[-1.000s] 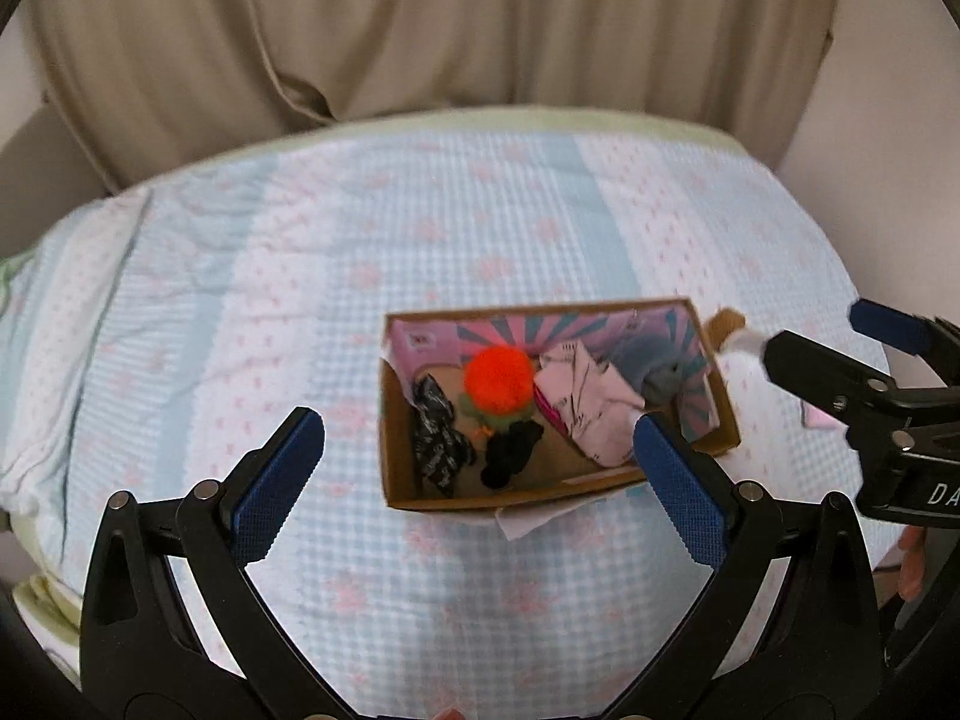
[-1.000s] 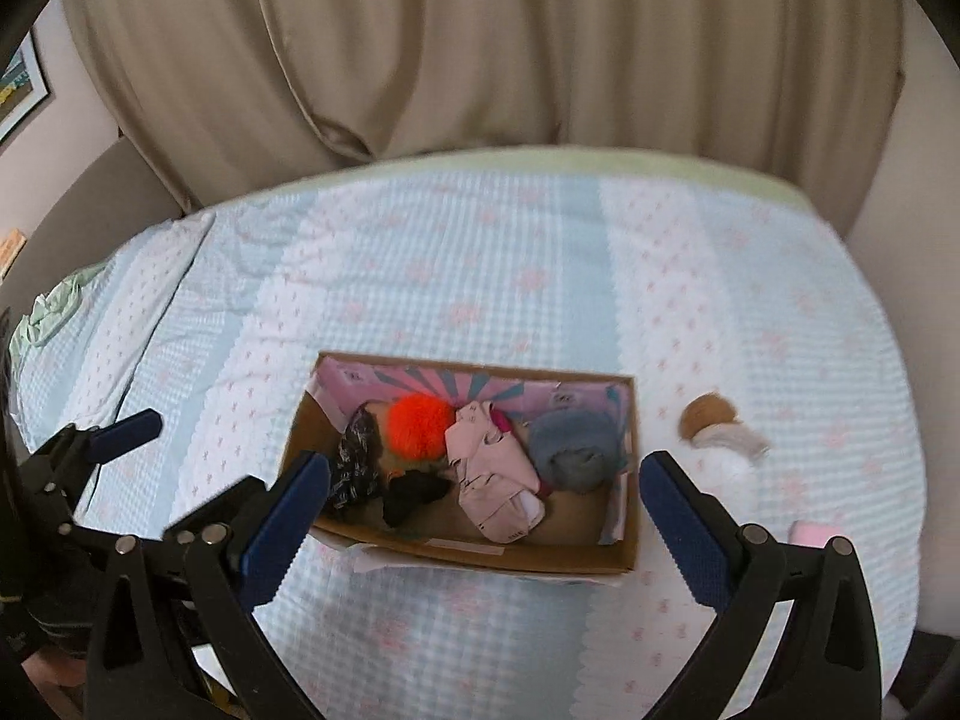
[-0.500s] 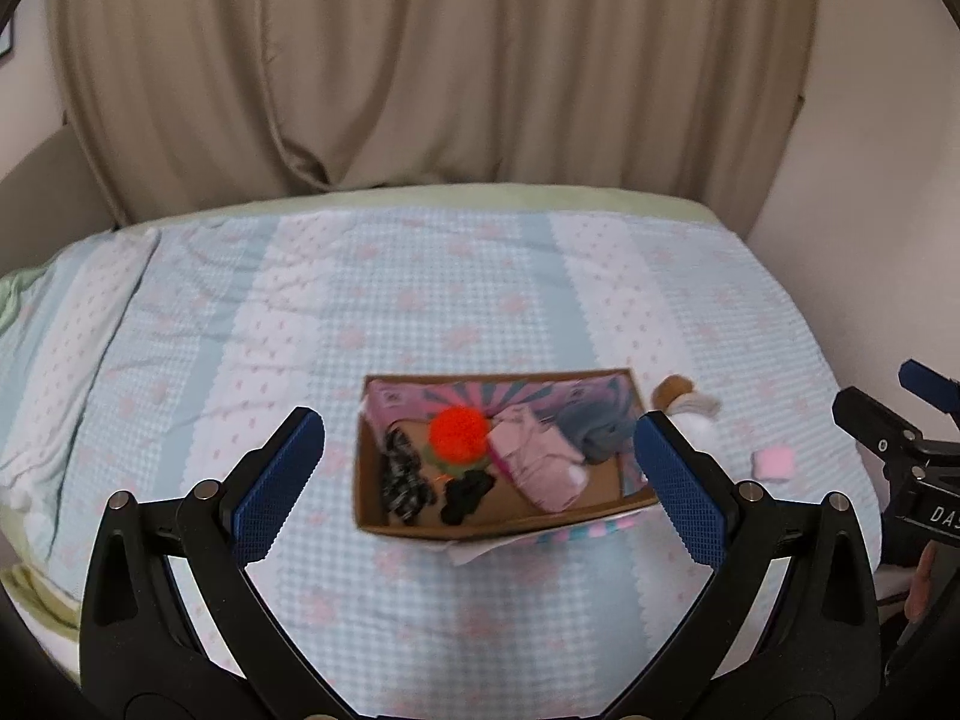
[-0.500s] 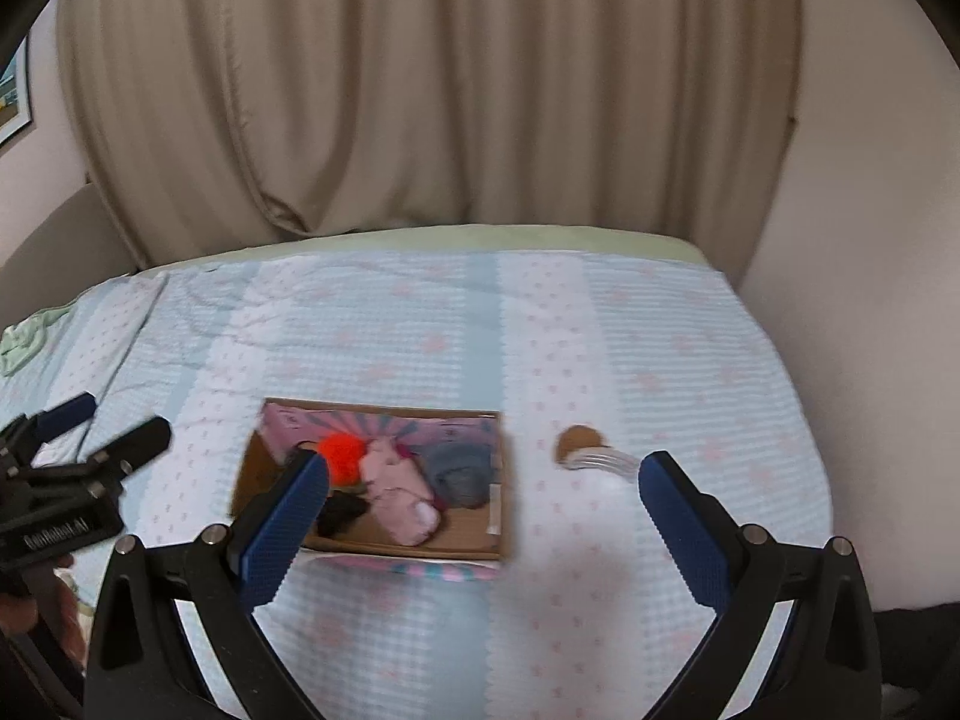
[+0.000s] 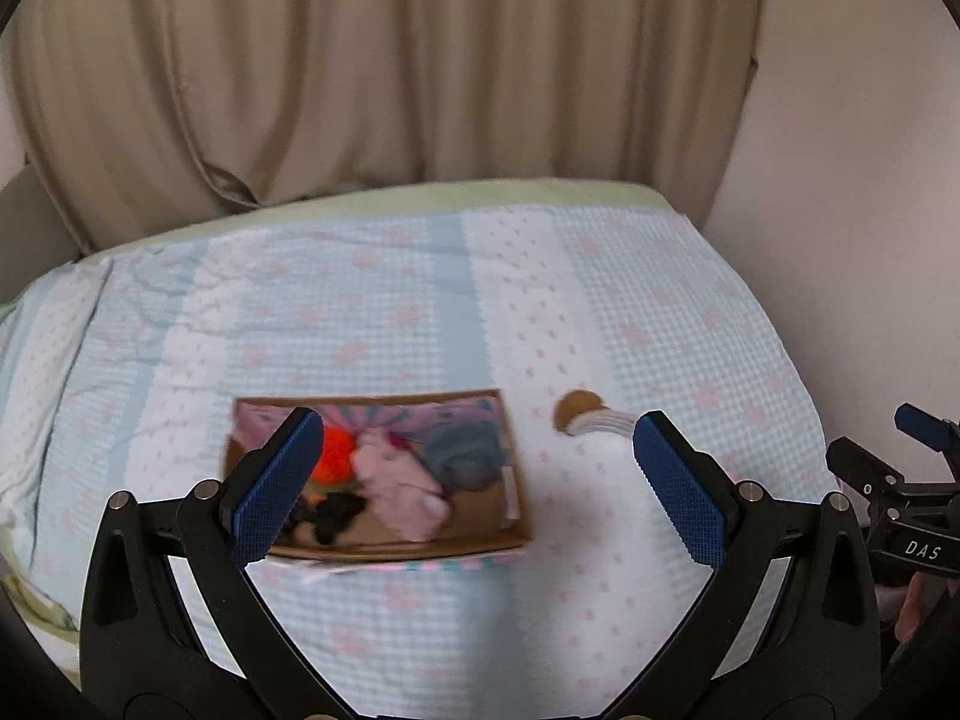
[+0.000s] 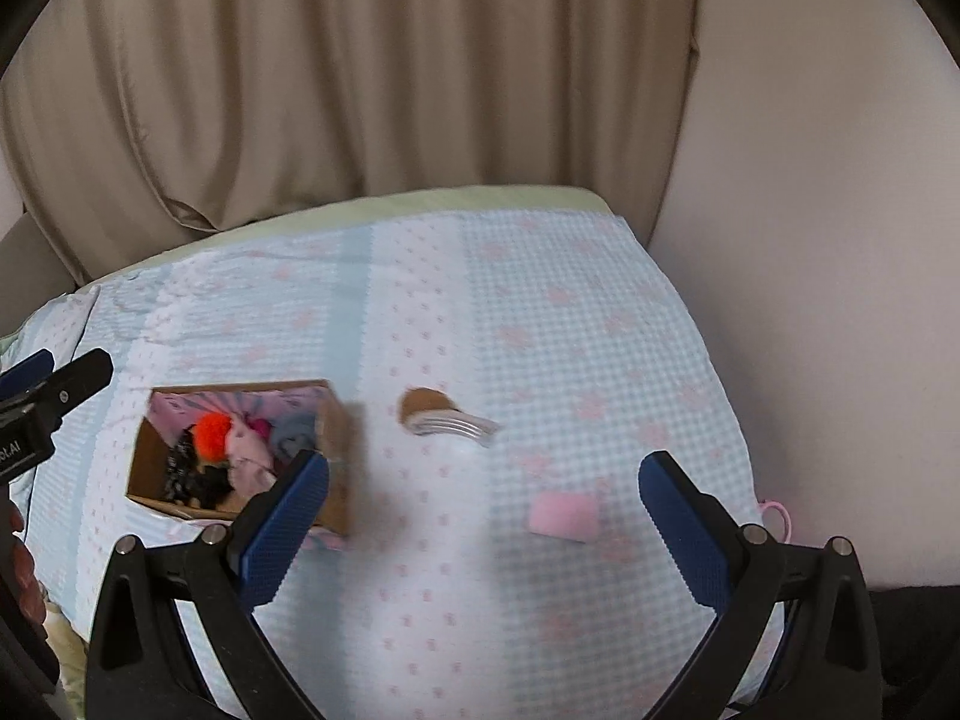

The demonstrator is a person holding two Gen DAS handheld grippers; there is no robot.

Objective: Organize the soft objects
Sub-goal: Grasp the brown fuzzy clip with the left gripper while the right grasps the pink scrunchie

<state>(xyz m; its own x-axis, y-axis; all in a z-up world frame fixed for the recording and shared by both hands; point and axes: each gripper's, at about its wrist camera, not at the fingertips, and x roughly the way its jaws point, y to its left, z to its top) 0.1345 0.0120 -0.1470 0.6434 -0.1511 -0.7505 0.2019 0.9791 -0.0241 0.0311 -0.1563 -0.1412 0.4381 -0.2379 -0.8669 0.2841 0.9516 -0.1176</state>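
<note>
A cardboard box (image 5: 468,543) (image 6: 335,420) lies on the bed, holding an orange pompom (image 5: 338,451) (image 6: 211,433), pink cloth (image 5: 396,486) (image 6: 249,461), a grey-blue bundle (image 5: 465,459) (image 6: 294,439) and black pieces (image 5: 336,516) (image 6: 192,480). Right of the box lies a brown-and-white soft item (image 5: 591,414) (image 6: 447,417). A pink pad (image 6: 564,515) rests nearer the bed's right edge. My left gripper (image 5: 474,483) hangs open above the box's right part. My right gripper (image 6: 483,507) hangs open above the bedspread between box and pad. Both hold nothing.
The bedspread (image 5: 390,312) (image 6: 540,330) is light blue and white with pink marks. Beige curtains (image 5: 372,72) hang behind the bed, and a wall (image 6: 810,210) closes the right side. A pink loop (image 6: 774,510) lies at the bed's right edge.
Both grippers have pulled back and swung right. The box now sits lower left in the right wrist view, and the pink pad has come into sight. Both stay open.
</note>
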